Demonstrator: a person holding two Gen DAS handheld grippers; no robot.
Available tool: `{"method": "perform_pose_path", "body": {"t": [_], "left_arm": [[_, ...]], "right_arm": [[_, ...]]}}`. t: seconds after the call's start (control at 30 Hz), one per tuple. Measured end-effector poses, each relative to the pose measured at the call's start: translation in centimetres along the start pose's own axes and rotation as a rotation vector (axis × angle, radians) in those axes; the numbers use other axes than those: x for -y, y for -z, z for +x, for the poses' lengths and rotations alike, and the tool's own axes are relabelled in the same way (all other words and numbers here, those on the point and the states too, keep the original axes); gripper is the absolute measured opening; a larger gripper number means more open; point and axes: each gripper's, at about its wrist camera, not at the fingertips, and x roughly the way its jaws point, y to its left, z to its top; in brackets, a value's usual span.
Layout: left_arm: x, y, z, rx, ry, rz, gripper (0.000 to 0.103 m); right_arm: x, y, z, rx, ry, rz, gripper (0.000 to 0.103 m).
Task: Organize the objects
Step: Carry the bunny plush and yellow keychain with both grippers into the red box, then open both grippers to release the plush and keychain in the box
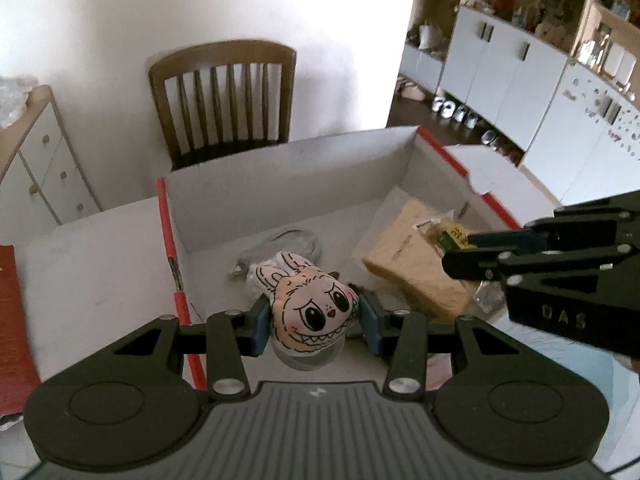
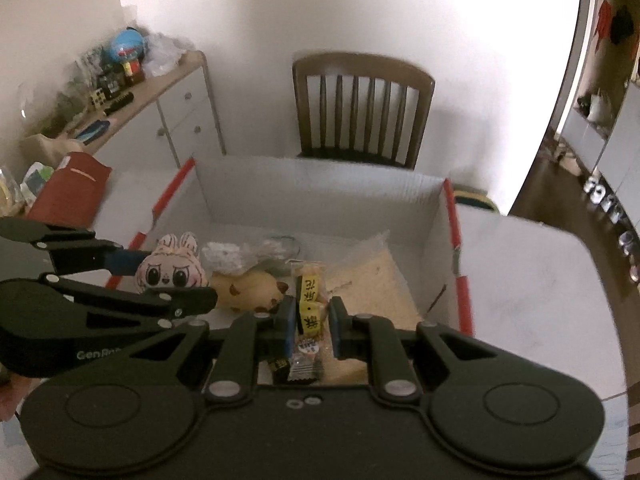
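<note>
Toys and snacks are going into the white box (image 2: 320, 196) with the red edges, and I think the job is partly done. A tan bag (image 2: 372, 276), a yellow plush (image 2: 248, 288) with brown spots and some clear plastic wrap (image 2: 240, 256) already lie inside the box. Two things are not down yet, because I am holding one in each tool. My left gripper (image 1: 316, 320) is closed on the pink bunny-face toy (image 1: 310, 312). The blue pads press its two cheeks, so the jaws stand about as wide as the soft face. It hangs over the near part of the box, just above the floor of it. My right gripper (image 2: 310, 320) is closed much tighter on a thin yellow snack packet (image 2: 309, 308) with writing on it, held on its edge over the tan bag. A small silver packet (image 2: 306, 368) sits just under it, and I cannot tell if it is held too. What is left, I think, is to let both things go inside the box. A red bag (image 2: 70, 192) lies on the table (image 2: 532, 280) outside the box and may need packing too.
</note>
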Motion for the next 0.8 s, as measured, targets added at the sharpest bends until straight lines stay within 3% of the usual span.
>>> {"method": "perform_pose_path", "body": {"t": [0.3, 0.6, 0.8], "left_arm": [[-0.6, 0.5, 3.2, -0.082, -0.004, 0.002, 0.044], [0.7, 0.6, 4.1, -0.090, -0.035, 0.093, 0.045], [0.8, 0.5, 4.1, -0.088, -0.038, 0.089, 0.045]], "right_arm": [[-0.3, 1.0, 3.2, -0.064, -0.028, 0.019, 0.015], [0.1, 1.8, 4.3, -0.086, -0.035, 0.033, 0.017], [0.6, 1.8, 4.2, -0.090, -0.051, 0.060, 0.023]]}}
